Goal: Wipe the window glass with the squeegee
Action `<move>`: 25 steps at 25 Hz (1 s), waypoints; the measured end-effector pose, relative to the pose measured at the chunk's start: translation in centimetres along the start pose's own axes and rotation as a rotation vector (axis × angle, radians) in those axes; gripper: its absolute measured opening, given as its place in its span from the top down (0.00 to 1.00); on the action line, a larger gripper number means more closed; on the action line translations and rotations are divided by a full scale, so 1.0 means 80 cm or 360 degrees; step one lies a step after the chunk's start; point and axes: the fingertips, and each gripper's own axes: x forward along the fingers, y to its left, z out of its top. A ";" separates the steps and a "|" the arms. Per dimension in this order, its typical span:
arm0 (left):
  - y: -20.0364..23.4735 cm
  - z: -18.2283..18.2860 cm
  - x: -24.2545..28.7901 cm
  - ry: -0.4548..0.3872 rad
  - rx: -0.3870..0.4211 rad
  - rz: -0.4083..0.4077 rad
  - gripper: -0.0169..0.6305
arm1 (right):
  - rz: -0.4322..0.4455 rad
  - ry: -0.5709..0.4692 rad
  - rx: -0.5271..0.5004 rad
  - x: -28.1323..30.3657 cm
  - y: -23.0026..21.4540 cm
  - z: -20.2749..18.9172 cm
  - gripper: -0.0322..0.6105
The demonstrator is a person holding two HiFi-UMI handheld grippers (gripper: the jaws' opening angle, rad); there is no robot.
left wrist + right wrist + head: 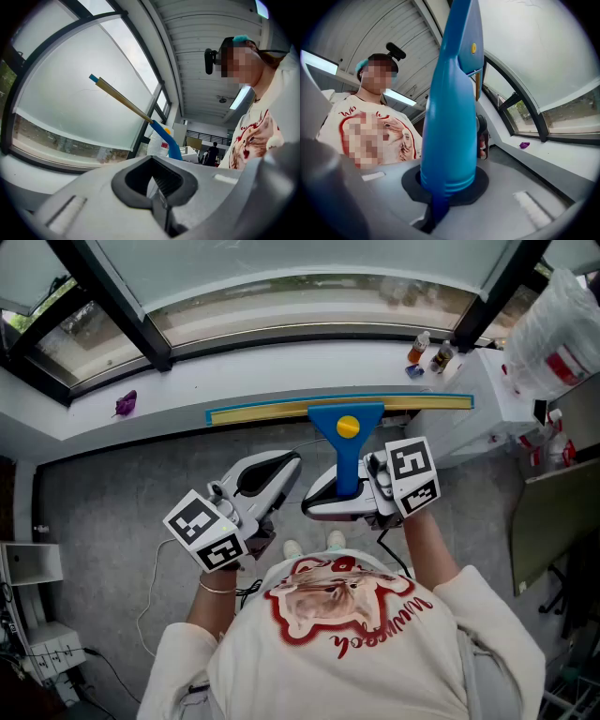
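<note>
1. Right gripper [440,201] jaws clamp the squeegee [347,423] handle, keeping its blade level before the glass [70,103], likely ready for a stroke; contact unclear
2. Left gripper [157,199] jaws are together, empty, beside it as a spare

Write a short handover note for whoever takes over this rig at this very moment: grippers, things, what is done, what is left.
Right gripper: shut on the handle of the blue plastic squeegee with the long yellow-edged blade, which points towards the window.
Left gripper: shut, empty, beside the right one.
Frosted window glass: ahead, above the white sill. Whether the blade touches the glass cannot be told.
Done: squeegee is in grip; no wiped strokes show on the glass.
Left: press the blade to the glass and wipe it.
</note>
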 end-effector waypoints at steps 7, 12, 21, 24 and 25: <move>0.003 -0.001 0.003 0.0020 0.0010 0.0017 0.97 | 0.0003 0.0025 -0.0014 -0.001 -0.001 0.002 0.90; 0.004 -0.003 0.004 0.0007 -0.0005 0.0027 0.97 | -0.0006 0.0026 -0.0015 -0.003 -0.002 -0.002 0.90; -0.001 -0.011 0.017 0.0015 -0.0017 0.0056 0.97 | 0.0048 -0.0088 0.0077 -0.026 0.006 0.006 0.90; -0.005 -0.011 0.027 0.0013 -0.0011 0.0060 0.97 | 0.0074 -0.0058 0.0059 -0.033 0.013 0.003 0.90; -0.007 -0.012 0.031 0.0013 -0.0009 0.0063 0.97 | 0.0069 -0.0043 0.0064 -0.037 0.014 0.000 0.90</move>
